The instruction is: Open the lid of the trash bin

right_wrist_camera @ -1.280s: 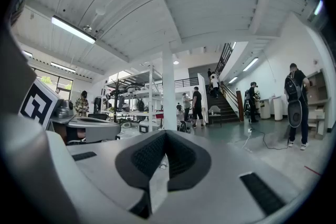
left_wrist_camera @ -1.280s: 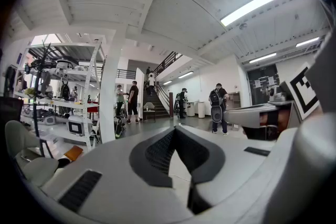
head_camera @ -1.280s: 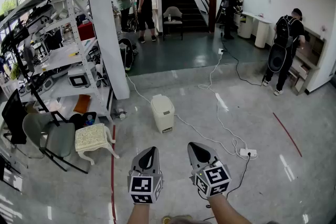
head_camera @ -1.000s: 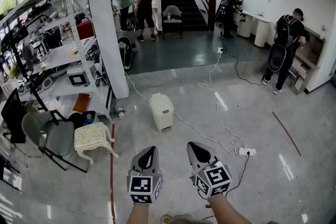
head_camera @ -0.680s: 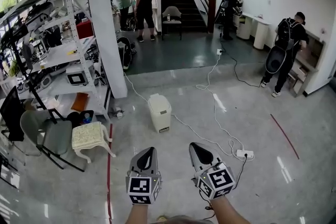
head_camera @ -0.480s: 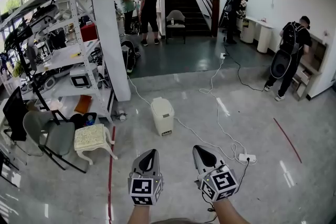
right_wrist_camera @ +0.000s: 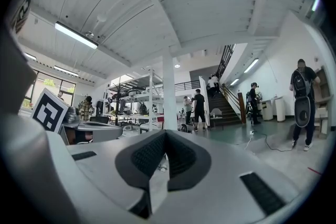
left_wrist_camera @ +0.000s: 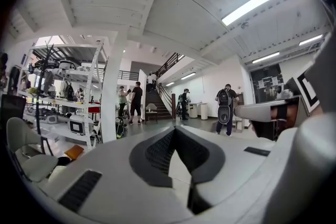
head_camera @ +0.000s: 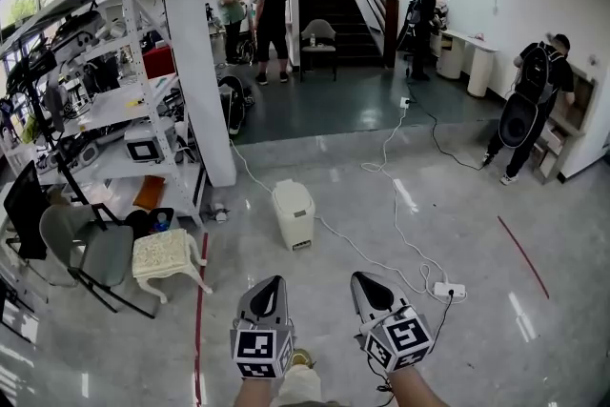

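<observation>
A cream trash bin (head_camera: 294,215) with its lid down stands on the shiny floor, some way ahead in the head view. Both grippers are held low and near me, well short of the bin and apart from it. My left gripper (head_camera: 275,282) is shut with nothing in it, its tip pointing toward the bin. My right gripper (head_camera: 361,279) is also shut and empty, a little right of the bin's line. In the left gripper view the closed left gripper (left_wrist_camera: 176,131) hides the bin; in the right gripper view the right gripper (right_wrist_camera: 165,134) does the same.
A white column (head_camera: 198,52) and metal shelving (head_camera: 105,91) stand left of the bin. A grey chair (head_camera: 91,253) and a cream stool (head_camera: 168,254) sit at the left. A white cable (head_camera: 381,253) runs to a power strip (head_camera: 448,290). Several people stand at the back.
The view has drifted slightly and the bin sits a touch nearer. Both grippers stay shut, low in the frame. A shoe now shows between my arms.
</observation>
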Action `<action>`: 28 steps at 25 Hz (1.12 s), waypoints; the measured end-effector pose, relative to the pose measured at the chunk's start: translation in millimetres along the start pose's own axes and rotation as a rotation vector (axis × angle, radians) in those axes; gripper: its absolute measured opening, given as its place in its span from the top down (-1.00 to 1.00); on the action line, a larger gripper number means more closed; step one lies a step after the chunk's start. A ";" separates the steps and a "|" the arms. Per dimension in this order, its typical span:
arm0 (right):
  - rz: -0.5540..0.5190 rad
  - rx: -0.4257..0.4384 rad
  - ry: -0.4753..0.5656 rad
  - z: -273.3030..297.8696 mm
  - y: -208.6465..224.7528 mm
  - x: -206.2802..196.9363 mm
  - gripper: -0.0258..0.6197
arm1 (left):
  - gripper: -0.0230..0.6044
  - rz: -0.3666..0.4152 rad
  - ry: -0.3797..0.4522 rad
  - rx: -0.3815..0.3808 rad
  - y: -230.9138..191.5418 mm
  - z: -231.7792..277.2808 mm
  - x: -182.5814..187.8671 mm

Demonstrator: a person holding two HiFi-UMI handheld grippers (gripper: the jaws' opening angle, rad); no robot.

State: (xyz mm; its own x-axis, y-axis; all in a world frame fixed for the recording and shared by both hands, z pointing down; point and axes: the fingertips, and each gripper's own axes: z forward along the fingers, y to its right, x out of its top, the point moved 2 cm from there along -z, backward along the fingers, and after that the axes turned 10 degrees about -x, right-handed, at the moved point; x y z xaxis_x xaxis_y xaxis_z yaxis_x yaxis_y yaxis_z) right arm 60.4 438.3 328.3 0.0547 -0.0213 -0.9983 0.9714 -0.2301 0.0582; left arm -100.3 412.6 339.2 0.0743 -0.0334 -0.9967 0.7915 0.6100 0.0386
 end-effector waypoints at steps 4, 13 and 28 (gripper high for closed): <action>0.004 -0.005 -0.016 14.5 6.8 -3.4 0.81 | 0.97 -0.014 -0.006 0.000 -10.4 16.3 0.0; 0.012 0.004 -0.025 64.0 12.5 -9.1 0.81 | 0.97 -0.015 -0.018 -0.003 -43.9 53.6 -4.0; 0.026 -0.004 -0.042 165.3 15.4 -8.5 0.81 | 0.97 -0.017 -0.026 -0.009 -124.5 120.1 -0.5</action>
State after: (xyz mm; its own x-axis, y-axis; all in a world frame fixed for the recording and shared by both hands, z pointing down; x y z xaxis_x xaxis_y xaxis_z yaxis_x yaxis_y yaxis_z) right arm 36.7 274.1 339.0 0.0699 -0.0674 -0.9953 0.9707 -0.2253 0.0835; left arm -126.1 241.6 343.5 0.0766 -0.0638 -0.9950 0.7872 0.6164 0.0211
